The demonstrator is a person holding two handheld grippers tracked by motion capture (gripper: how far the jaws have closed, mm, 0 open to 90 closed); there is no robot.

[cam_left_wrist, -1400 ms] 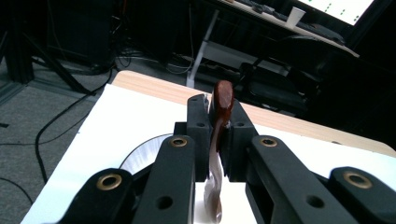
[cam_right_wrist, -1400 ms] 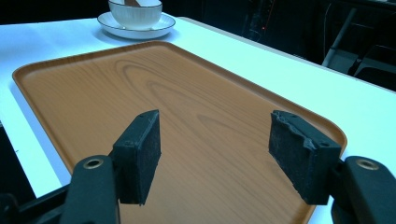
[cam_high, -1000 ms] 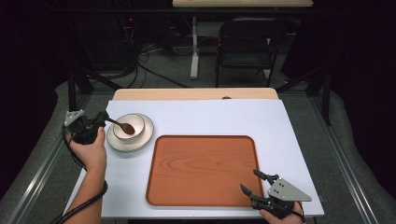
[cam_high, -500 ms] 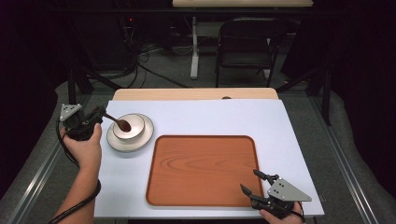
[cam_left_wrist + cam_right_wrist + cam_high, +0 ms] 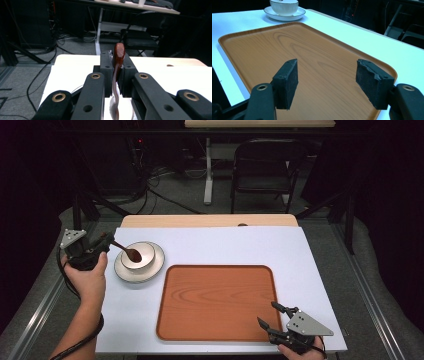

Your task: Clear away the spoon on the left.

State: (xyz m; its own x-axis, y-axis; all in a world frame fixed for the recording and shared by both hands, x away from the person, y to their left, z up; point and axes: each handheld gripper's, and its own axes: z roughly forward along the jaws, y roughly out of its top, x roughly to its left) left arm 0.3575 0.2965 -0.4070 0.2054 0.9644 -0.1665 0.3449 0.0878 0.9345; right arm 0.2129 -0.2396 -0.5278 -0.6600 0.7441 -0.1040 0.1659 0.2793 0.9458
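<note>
Jaws clamped on the handle of a dark brown wooden spoon, the left gripper sits at the left of the high view, the spoon's head over a white ribbed bowl on a white saucer. At lower right, the right gripper rests with jaws spread wide over the edge of an orange-brown wood-grain tray on the white table.

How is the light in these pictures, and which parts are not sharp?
High view: the table is brightly lit, the room behind very dark. Left gripper view: the spoon is fairly sharp, the near left tongs soft. Right gripper view: the tray shows soft glare, and the bowl is slightly blurred.
</note>
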